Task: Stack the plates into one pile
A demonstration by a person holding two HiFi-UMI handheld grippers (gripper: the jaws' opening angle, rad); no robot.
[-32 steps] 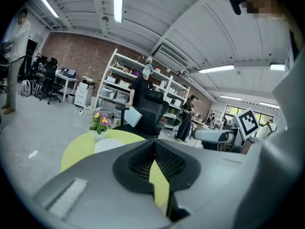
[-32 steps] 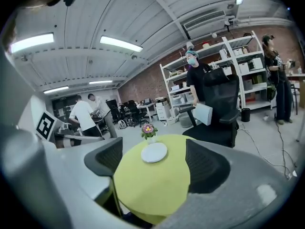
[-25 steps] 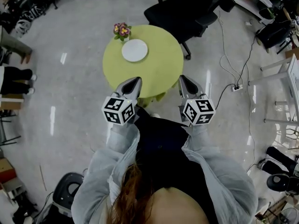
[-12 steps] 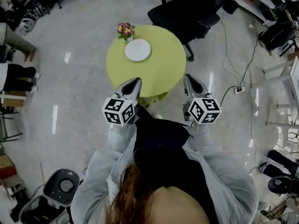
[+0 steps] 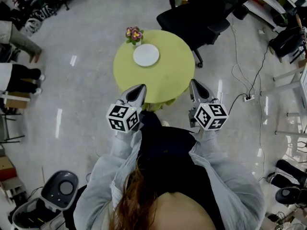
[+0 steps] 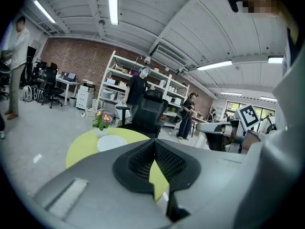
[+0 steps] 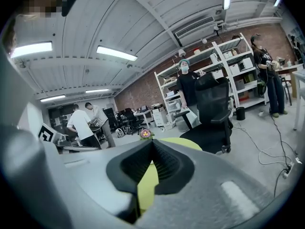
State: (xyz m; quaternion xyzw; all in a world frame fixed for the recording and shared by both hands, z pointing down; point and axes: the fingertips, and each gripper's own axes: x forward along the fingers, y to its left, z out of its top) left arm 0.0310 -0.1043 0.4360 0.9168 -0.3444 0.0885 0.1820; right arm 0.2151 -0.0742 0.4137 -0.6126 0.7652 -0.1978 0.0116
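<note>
Black office chair (image 5: pixel 201 13) stands behind green table (image 5: pixel 169 79); flowerpot (image 5: pixel 135 34) beside plate (image 5: pixel 146 55).

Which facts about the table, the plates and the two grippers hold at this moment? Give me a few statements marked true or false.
1. A white plate lies on the round green table, beside the flowerpot. True.
2. The right gripper carries a plate. False: its jaws are shut on nothing, near the table's near edge.
3. The left gripper has its jaws wide apart. False: they meet at the tips, with nothing between them.
4. A black office chair stands at the table's far side. True.
5. Three plates lie scattered across the table. False: white crockery shows in one spot only, by the flowerpot.
</note>
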